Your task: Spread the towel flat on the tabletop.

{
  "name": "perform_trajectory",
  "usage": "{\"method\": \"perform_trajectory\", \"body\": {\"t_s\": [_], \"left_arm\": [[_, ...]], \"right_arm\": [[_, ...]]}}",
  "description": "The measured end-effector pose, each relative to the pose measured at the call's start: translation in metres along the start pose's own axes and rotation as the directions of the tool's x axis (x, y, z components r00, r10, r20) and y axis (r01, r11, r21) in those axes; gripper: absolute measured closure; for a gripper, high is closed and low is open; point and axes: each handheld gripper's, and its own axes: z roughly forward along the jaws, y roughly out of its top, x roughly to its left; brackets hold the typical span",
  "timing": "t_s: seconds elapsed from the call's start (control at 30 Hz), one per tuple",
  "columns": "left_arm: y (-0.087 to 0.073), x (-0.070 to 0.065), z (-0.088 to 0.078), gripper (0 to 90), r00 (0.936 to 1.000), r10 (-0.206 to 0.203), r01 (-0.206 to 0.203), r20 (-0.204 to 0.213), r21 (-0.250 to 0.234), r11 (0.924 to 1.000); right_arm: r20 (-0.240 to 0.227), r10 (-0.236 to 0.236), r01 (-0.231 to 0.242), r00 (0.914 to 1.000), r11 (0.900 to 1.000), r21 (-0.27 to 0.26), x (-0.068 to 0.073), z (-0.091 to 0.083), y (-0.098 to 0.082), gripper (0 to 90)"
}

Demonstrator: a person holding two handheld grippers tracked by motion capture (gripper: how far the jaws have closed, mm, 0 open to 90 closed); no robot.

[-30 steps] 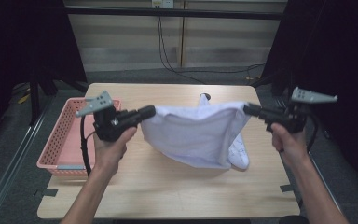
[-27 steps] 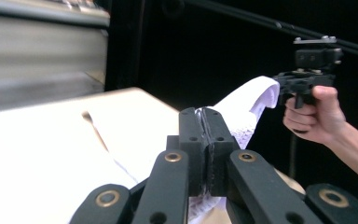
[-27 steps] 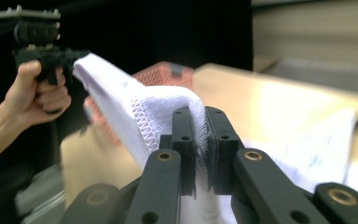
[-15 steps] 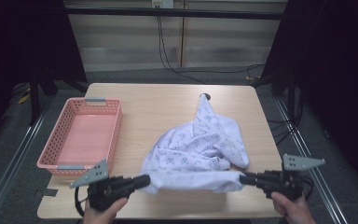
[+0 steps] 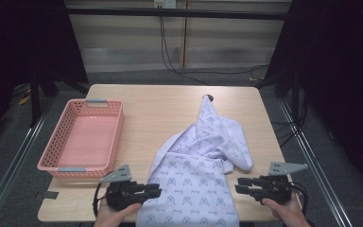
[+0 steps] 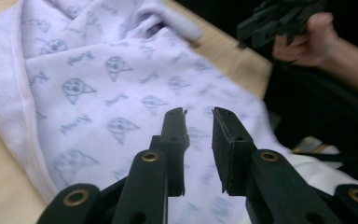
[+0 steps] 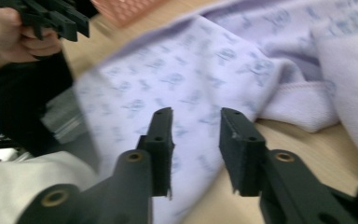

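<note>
1. Nearest, at the table's front edge: left gripper (image 5: 153, 191) held in a hand (image 5: 116, 215), jaws parted by a narrow gap, nothing between them, tips just at the cloth's left border.
2. Same edge, to the right: right gripper (image 5: 242, 185) in the other hand (image 5: 283, 213), jaws likewise parted and empty, apart from the cloth's right border.
3. From the left gripper view: black jaws (image 6: 199, 140) hovering over printed fabric (image 6: 98, 84), the opposite hand and gripper beyond the table corner.
4. From the right gripper view: jaws (image 7: 196, 140) spread over the same fabric, a folded hem (image 7: 298, 105) lying on bare wood.
5. Between the two grippers: pale lilac cloth (image 5: 194, 175) with small blue prints, spread flat, lower end hanging over the front edge, upper part narrowing into a crumpled strip toward the table's far side.
6. Left of the cloth, well apart: pink plastic basket (image 5: 116, 125) with grey handle clips, standing on the wood near the left edge.
7. Underneath: light wooden table (image 5: 160, 109) with rounded corners, a small dark hole near the far edge at the cloth's tip.
8. Around: grey floor (image 5: 23, 156), metal rails along both sides.
9. Farthest: black curtains at left and right, a pale panelled wall (image 5: 132, 42), dark cables (image 5: 170, 52) running down it onto the floor.
</note>
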Motion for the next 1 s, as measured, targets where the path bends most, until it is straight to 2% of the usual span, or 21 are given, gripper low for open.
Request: {"method": "perform_trajectory", "body": {"t_s": [0.03,0.07,0.1,0.17,0.2,0.23,0.3,0.33,0.4,0.43,0.47,0.5,0.57,0.6,0.63,0.7,0.73,0.77,0.87,0.93,1.0], "left_arm": [[0.002,0.007,0.009,77.0,0.9999,-0.007,0.006,0.009,0.022,0.9997],[0.004,0.013,0.017,78.4,0.9999,0.001,0.0,-0.013,0.035,0.9994],[0.005,0.019,0.024,79.5,0.9999,-0.002,0.003,-0.013,0.053,0.9986],[0.005,0.029,0.033,80.9,0.9998,-0.011,0.012,-0.014,0.073,0.9973],[0.004,0.033,0.036,81.7,0.9996,-0.009,0.011,-0.027,0.095,0.9954],[0.002,0.035,0.037,81.9,0.9984,-0.004,0.01,-0.056,0.102,0.9947],[-0.002,0.038,0.036,82.0,0.9977,-0.009,0.017,-0.067,0.112,0.9935],[-0.004,0.039,0.036,80.4,0.9955,0.003,0.009,-0.094,0.128,0.9917],[-0.007,0.042,0.036,79.3,0.9923,0.008,0.012,-0.124,0.157,0.9875],[-0.009,0.043,0.037,77.4,0.9882,0.015,0.011,-0.153,0.172,0.9851],[-0.01,0.044,0.036,77.2,0.9878,0.015,0.012,-0.155,0.173,0.9849],[-0.01,0.045,0.036,77.2,0.9886,0.008,0.017,-0.15,0.17,0.9853],[-0.011,0.043,0.035,79.8,0.9842,0.016,0.016,-0.176,0.177,0.984],[-0.011,0.042,0.034,80.5,0.9845,0.013,0.02,-0.175,0.182,0.9831],[-0.011,0.042,0.032,80.6,0.9842,0.007,0.027,-0.177,0.187,0.9821],[-0.015,0.043,0.026,83.9,0.9833,-0.023,0.055,-0.181,0.174,0.9833],[-0.017,0.044,0.022,84.2,0.9834,-0.042,0.073,-0.177,0.171,0.9826],[-0.018,0.044,0.02,85.1,0.9826,-0.043,0.075,-0.181,0.172,0.9823],[-0.021,0.042,0.016,85.1,0.9819,-0.053,0.085,-0.182,0.176,0.9808],[-0.021,0.04,0.015,85.1,0.9813,-0.041,0.075,-0.188,0.182,0.9804],[-0.022,0.037,0.014,85.1,0.9817,-0.037,0.074,-0.187,0.19,0.979]], "right_arm": [[0.021,0.004,-0.004,0.9998,1.0,0.025,-0.006,0.007,0.002,68.2],[0.054,-0.016,0.013,0.9984,0.999,0.052,-0.01,0.014,0.004,68.1],[0.097,-0.05,0.042,0.9941,0.996,0.077,-0.015,0.02,0.006,68.2],[0.111,-0.024,0.015,0.9935,0.997,0.079,-0.026,0.03,0.01,68.1],[0.121,-0.032,0.021,0.9921,0.996,0.09,-0.029,0.035,0.011,67.5],[0.162,-0.053,0.036,0.9854,0.994,0.107,-0.031,0.04,0.012,65.6],[0.182,-0.061,0.039,0.9814,0.991,0.126,-0.037,0.05,0.012,61.8],[0.235,-0.072,0.04,0.9694,0.99,0.136,-0.04,0.057,0.015,58.0],[0.23,-0.071,0.042,0.9705,0.991,0.127,-0.043,0.06,0.016,55.9],[0.233,-0.069,0.039,0.9701,0.991,0.13,-0.045,0.064,0.017,53.4],[0.254,-0.109,0.065,0.961,0.983,0.173,-0.045,0.073,0.017,54.5],[0.254,-0.109,0.065,0.961,0.983,0.173,-0.045,0.073,0.017,54.5],[0.296,-0.172,0.113,0.9396,0.972,0.208,-0.041,0.079,0.016,65.2],[0.3,-0.179,0.116,0.9369,0.969,0.216,-0.039,0.078,0.016,76.3],[0.308,-0.172,0.108,0.9356,0.971,0.215,-0.038,0.076,0.016,78.8],[0.298,-0.142,0.084,0.9438,0.976,0.199,-0.04,0.07,0.015,80.9],[0.3,-0.13,0.077,0.9451,0.98,0.182,-0.042,0.064,0.016,81.4],[0.289,-0.09,0.049,0.9532,0.988,0.143,-0.045,0.055,0.017,81.9],[0.289,-0.038,0.012,0.9566,0.996,0.092,-0.052,0.037,0.016,82.3],[0.281,0.005,-0.013,0.9596,1.0,0.027,-0.058,0.02,0.017,82.4],[0.28,0.01,-0.014,0.96,1.0,0.013,-0.06,0.016,0.018,82.5]]}}
